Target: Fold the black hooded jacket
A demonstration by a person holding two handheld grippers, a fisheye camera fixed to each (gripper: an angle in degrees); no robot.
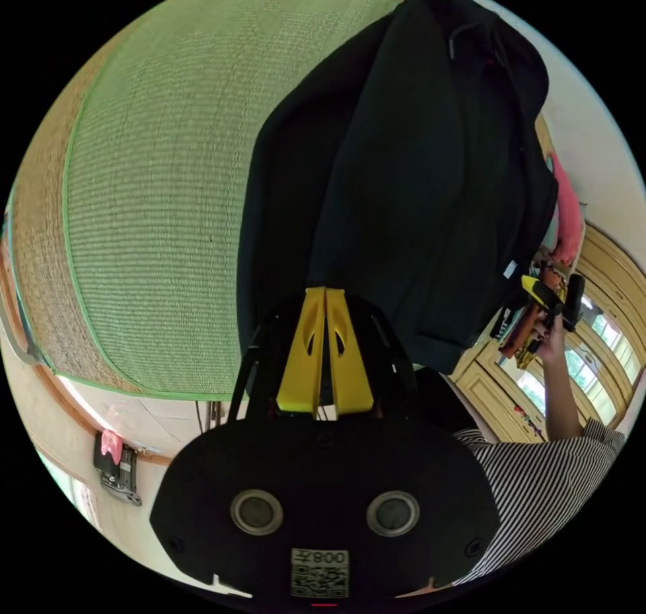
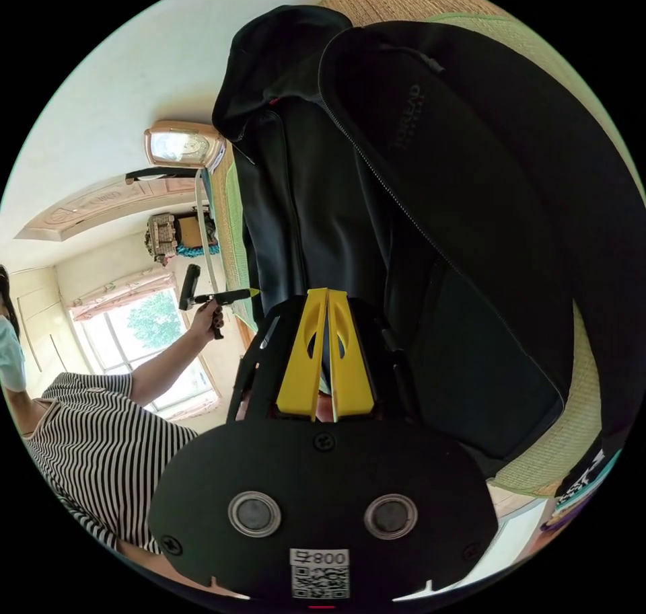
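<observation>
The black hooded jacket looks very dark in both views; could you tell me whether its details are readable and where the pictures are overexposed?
Left gripper view: the black hooded jacket is near-featureless; the window is bright. Right gripper view: zip and seams show; the window is blown out.

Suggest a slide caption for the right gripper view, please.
Right claw shut on the black hooded jacket, which hangs before a green woven mat.

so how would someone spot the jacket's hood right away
Find the green woven mat and the black hooded jacket lying on it. Follow the zipper to the end farthest from the right gripper: the hood is the rounded, bunched black lump there, unlike the flat panels.
</observation>
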